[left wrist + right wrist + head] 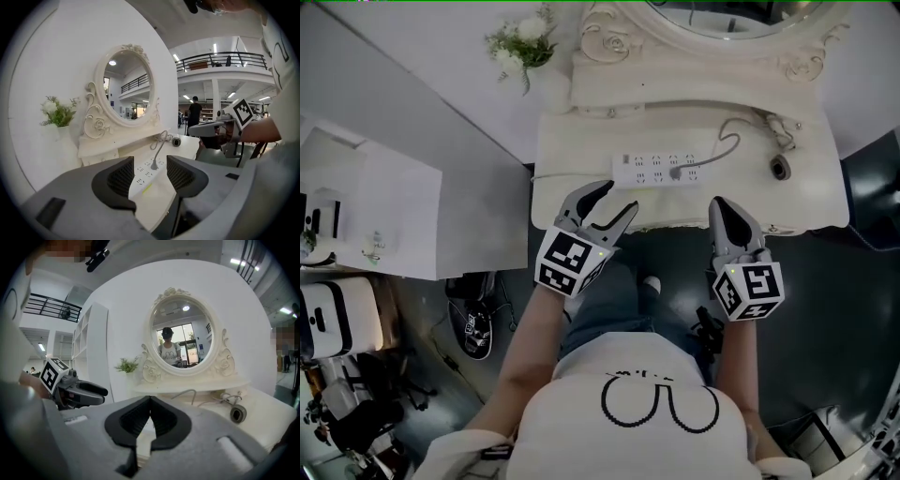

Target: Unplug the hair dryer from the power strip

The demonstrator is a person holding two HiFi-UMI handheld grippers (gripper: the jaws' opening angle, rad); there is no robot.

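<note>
**Dryer plugged in, both tongs short of the strip**

The white power strip is laid along the middle of the cream vanity table. A grey plug is seated in one of its sockets, and the grey cord is looped away to the right, toward the hair dryer lying near the table's right end. The left gripper is held over the table's front edge, near the strip but not touching it, with jaws parted and nothing between them. The right gripper is held at the front edge further right, jaws pressed together and empty. Behind, an oval mirror and a small bunch of flowers are seen.
</note>
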